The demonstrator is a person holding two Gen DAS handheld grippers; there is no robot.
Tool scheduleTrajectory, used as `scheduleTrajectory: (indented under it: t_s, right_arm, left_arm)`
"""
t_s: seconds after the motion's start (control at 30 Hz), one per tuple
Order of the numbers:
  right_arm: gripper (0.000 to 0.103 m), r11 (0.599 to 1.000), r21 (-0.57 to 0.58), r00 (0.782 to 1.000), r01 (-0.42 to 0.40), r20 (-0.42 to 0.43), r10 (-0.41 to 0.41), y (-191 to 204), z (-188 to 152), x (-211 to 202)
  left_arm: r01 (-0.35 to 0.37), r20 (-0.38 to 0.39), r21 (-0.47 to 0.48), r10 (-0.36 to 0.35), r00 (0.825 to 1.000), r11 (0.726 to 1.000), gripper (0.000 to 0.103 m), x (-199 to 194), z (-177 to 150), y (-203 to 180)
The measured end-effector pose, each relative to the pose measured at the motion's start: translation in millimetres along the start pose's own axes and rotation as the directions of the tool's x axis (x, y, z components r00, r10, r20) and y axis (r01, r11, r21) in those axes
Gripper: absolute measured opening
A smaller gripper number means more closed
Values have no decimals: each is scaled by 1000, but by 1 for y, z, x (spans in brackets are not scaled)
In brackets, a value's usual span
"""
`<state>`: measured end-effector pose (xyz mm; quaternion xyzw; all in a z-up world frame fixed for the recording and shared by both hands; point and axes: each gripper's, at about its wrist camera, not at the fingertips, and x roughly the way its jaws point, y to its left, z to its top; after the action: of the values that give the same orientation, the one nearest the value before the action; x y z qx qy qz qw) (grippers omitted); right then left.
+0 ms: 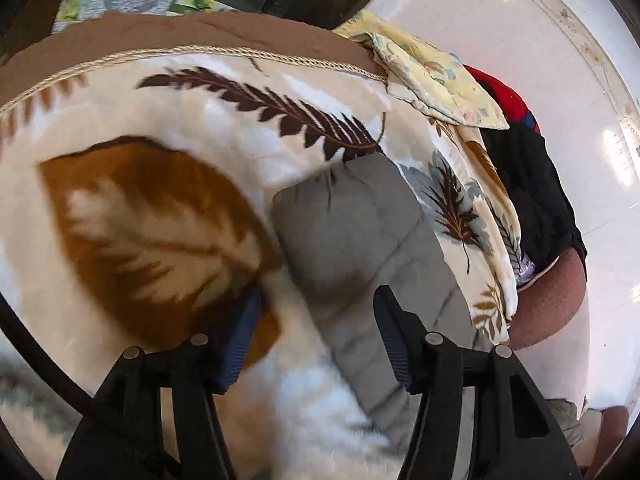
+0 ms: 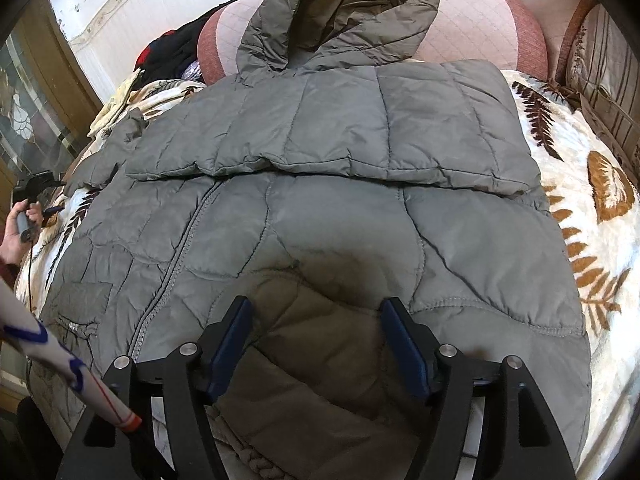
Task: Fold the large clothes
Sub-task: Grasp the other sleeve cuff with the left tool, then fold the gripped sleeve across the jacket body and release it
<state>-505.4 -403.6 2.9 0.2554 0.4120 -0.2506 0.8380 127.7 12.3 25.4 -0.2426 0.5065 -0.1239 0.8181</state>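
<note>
Both tools open: R tool [image 2: 316,344] over jacket [image 2: 320,184] hem, L tool [image 1: 316,340] astride sleeve [image 1: 352,240]

Grey quilted jacket [image 2: 320,200], olive lining; cream blanket [image 2: 592,248] with brown fern, orange leaf prints; pink sofa back [image 2: 480,16]; fingers' pads [image 2: 404,344] blue.

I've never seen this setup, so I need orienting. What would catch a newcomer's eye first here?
A big grey puffer jacket fills the right wrist view, spread on a leaf-print blanket, one sleeve folded across its chest and the hood against a pink sofa back. The left wrist view shows its other sleeve lying out on the blanket.
</note>
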Motion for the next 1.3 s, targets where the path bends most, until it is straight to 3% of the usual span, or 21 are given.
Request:
scheduleTrajectory:
  t_s: [0.17, 0.23, 0.27, 0.43, 0.73, 1.0, 1.17, 1.3]
  right_arm:
    - [75, 1000, -11, 1000, 9, 9, -9, 2, 0, 4]
    - [75, 1000, -19, 1000, 16, 10, -16, 4, 1, 6]
    - [75, 1000, -21, 1000, 19, 10, -19, 5, 1, 7]
    - [75, 1000, 11, 1000, 0, 24, 0, 0, 3, 2]
    - [75, 993, 118, 994, -1, 110, -12, -21, 10, -28]
    - [75, 987, 160, 982, -18, 189, -13, -36, 10, -59]
    - [75, 986, 167, 971, -23, 239, -18, -44, 8, -78]
    - [75, 980, 195, 965, -31, 263, -22, -56, 6, -89]
  left_arm:
    - [-1, 64, 2, 1, 998, 1000, 54, 15, 7, -9]
    - [-12, 94, 23, 10, 996, 1000, 18, 14, 5, -13]
    - [17, 81, 33, -20, 996, 999, 11, 14, 4, -14]
    - [12, 137, 92, -25, 990, 996, 11, -14, -3, -30]
    - [91, 174, 238, -135, 976, 967, 11, -110, -26, -97]
    - [207, 145, 436, -295, 944, 876, 11, -205, -98, -196]
    - [300, 46, 567, -394, 918, 767, 11, -243, -180, -268]
    - [386, -64, 617, -445, 893, 686, 11, -244, -252, -306]
